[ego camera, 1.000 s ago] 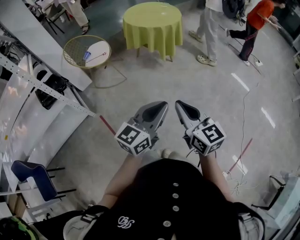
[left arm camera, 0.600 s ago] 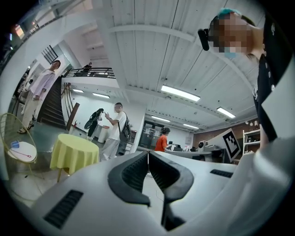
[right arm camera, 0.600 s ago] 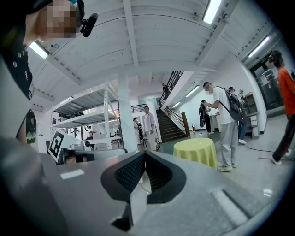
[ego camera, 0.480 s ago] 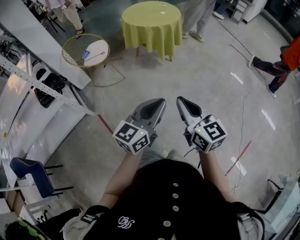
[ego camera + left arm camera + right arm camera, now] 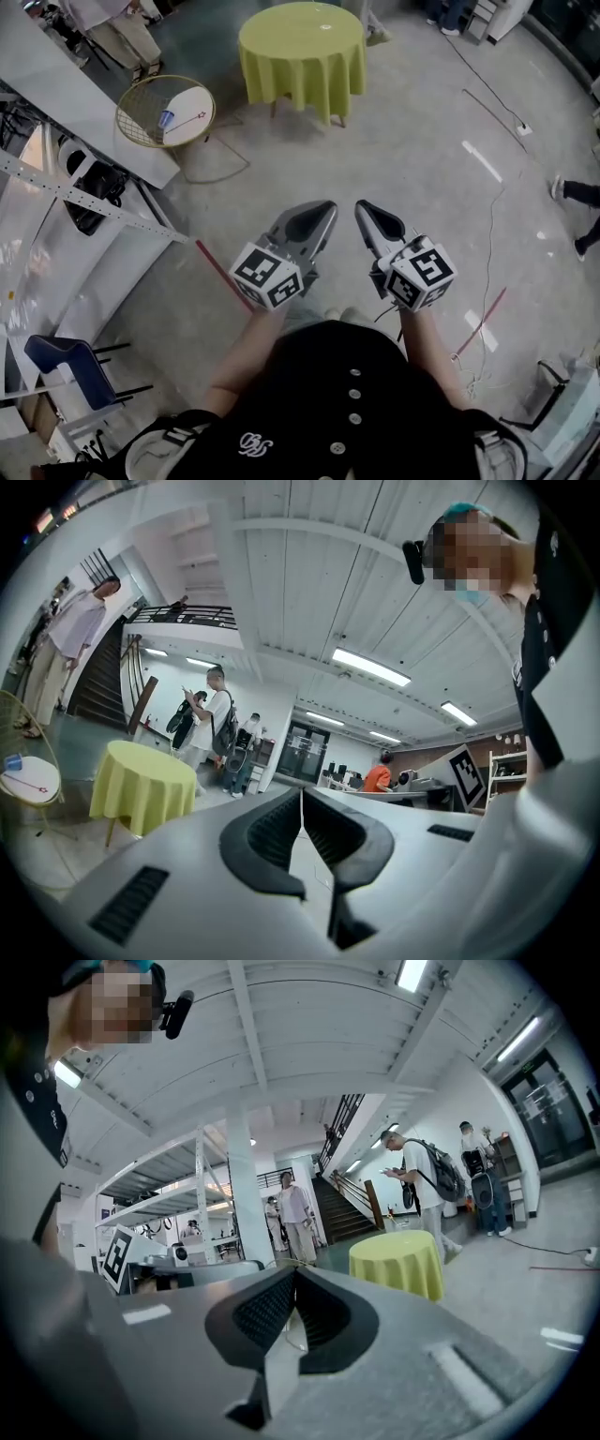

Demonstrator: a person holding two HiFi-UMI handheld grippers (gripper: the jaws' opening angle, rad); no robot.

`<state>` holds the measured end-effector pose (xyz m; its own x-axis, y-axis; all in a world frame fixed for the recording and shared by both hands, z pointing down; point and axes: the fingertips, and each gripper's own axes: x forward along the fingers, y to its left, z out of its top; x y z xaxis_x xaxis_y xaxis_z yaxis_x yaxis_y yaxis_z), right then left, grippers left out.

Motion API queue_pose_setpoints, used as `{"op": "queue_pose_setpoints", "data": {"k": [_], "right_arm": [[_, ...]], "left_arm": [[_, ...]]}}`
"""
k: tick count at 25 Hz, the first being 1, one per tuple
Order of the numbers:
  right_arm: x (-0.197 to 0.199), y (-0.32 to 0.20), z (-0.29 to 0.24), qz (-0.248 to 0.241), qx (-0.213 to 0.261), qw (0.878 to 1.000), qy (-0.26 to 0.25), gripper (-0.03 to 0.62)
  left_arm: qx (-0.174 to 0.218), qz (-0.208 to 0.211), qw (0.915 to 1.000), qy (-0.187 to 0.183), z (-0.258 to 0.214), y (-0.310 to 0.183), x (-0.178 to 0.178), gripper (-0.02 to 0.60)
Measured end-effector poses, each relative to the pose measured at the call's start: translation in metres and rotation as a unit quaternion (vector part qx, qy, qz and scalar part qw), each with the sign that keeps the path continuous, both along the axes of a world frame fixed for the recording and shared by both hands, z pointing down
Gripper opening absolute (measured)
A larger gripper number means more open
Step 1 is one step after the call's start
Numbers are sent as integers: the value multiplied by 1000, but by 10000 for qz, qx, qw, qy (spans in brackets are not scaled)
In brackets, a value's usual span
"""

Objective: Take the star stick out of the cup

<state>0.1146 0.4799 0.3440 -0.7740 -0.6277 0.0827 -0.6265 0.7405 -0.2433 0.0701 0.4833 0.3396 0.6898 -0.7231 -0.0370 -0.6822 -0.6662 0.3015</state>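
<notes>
Both tools, the left gripper (image 5: 328, 207) and the right gripper (image 5: 360, 205), hang side by side before the person's chest, each with its jaws pressed together on nothing. Well apart from them, at the upper left of the head view, one small white table (image 5: 193, 97) bears one blue cup (image 5: 165, 118) and one star stick (image 5: 188, 119). The stick's long axis runs from the cup rightward across the tabletop. It is too small to tell whether its end sits inside the cup. One yellow-clothed table (image 5: 302, 47) stands near.

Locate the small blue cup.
Head view, upper left: the small blue cup stands on the round white tabletop, left of the yellow-draped table.
</notes>
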Motion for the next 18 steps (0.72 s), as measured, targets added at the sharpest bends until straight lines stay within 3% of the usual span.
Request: {"op": "queue_pose_setpoints", "data": {"k": [7,12,18], "right_arm": [[-48,-87,-3,-58,-15,10000,-51,3],[-76,-152,-8,113,58,9999,33,3],[-109,-211,-11,124,130,9998,117,3]], "left_arm": [[-47,-80,10000,22,-1,-91,-52,17],[102,184,9996,-199,-6,-151,-77,17],[135,411,9990,-108,-12,-213,-103,17]]}}
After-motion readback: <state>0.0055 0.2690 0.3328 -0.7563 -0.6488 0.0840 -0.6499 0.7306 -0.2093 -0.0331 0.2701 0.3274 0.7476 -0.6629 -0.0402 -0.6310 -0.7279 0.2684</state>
